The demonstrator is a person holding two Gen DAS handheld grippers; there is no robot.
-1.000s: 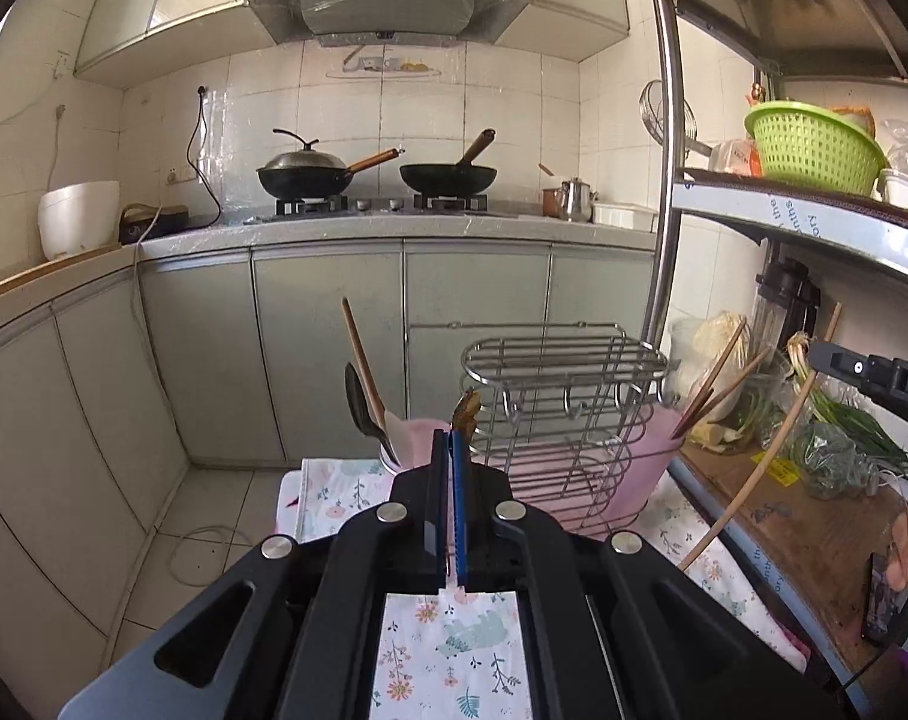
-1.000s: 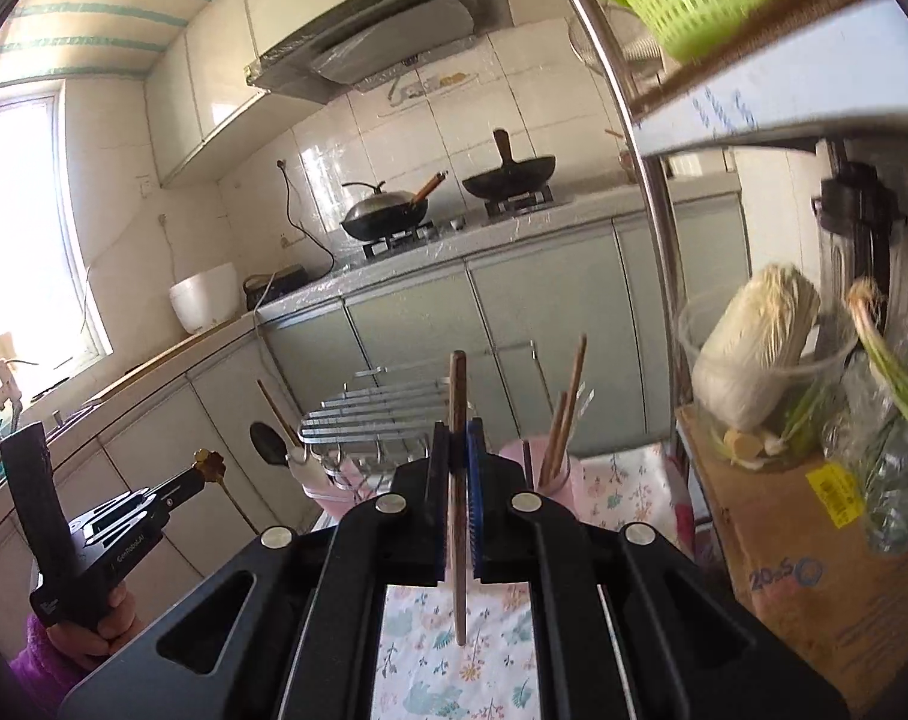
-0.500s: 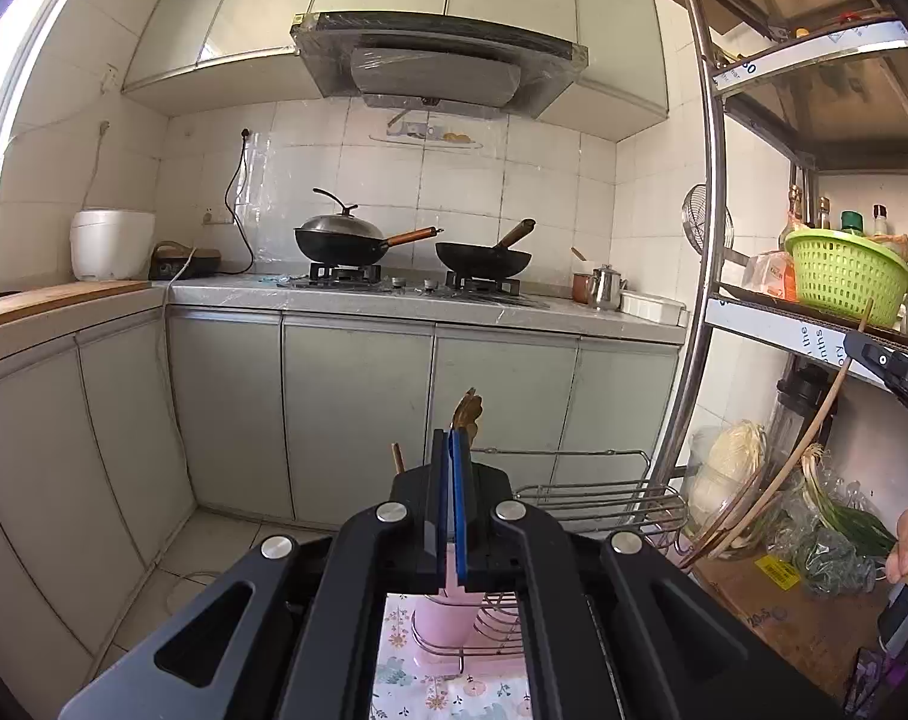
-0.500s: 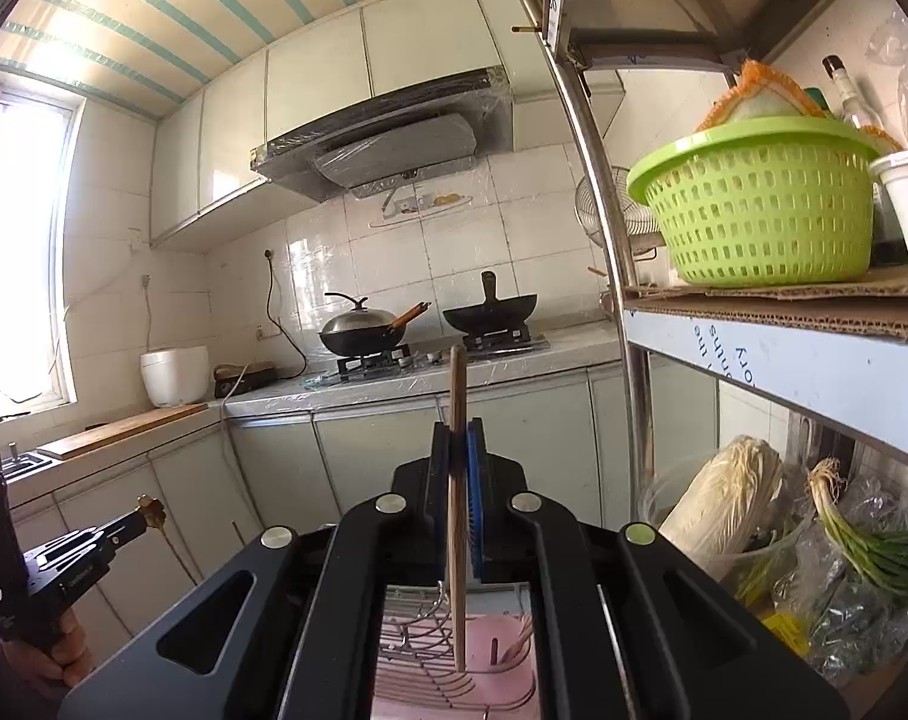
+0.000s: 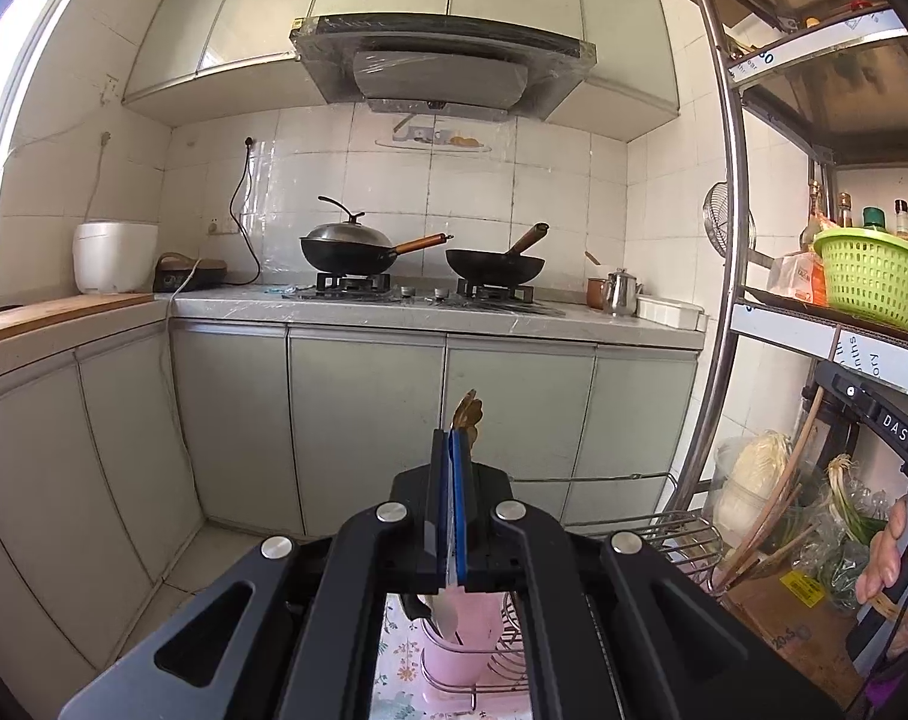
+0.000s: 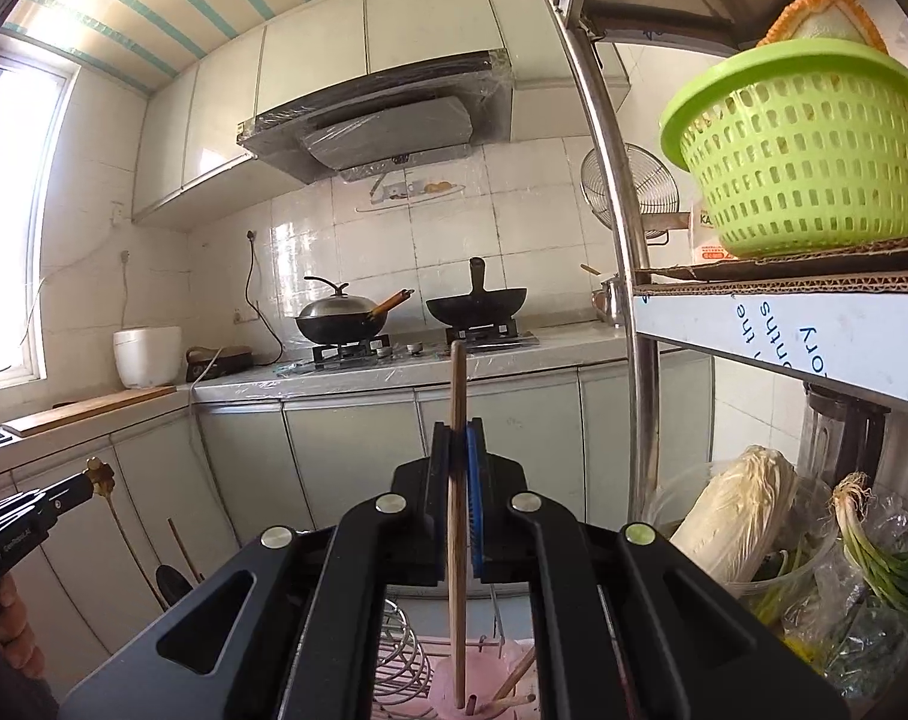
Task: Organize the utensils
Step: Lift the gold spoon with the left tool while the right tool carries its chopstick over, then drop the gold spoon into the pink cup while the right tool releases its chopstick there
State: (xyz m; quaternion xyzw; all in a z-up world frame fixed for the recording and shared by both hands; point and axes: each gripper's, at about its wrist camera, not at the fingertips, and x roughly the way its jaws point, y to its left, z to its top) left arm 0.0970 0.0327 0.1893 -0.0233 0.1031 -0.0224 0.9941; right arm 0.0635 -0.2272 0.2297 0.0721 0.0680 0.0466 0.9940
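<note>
My left gripper (image 5: 452, 447) is shut on a thin utensil with a golden ornate handle end (image 5: 467, 415); its lower part hangs over a pink holder cup (image 5: 457, 645). In the right wrist view the left gripper (image 6: 97, 480) appears at the left with the golden utensil (image 6: 131, 546) hanging down from it. My right gripper (image 6: 459, 441) is shut on a wooden chopstick (image 6: 457, 540) held upright, its lower tip above a pink cup (image 6: 484, 684) holding other chopsticks. The right gripper also shows at the right edge of the left wrist view (image 5: 874, 414), with the chopstick (image 5: 778, 492) slanting down.
A wire dish rack (image 5: 670, 534) sits by the pink cups on a floral cloth (image 5: 397, 660). A metal shelf unit (image 6: 622, 300) stands at right with a green basket (image 6: 808, 150), cabbage (image 6: 736, 522) and scallions (image 6: 880, 558). Counter with two woks (image 5: 346, 249) lies ahead.
Both grippers have risen and tilted upward with their utensils. The cups and rack have dropped to the bottom of both views. Both jaws stayed shut.
</note>
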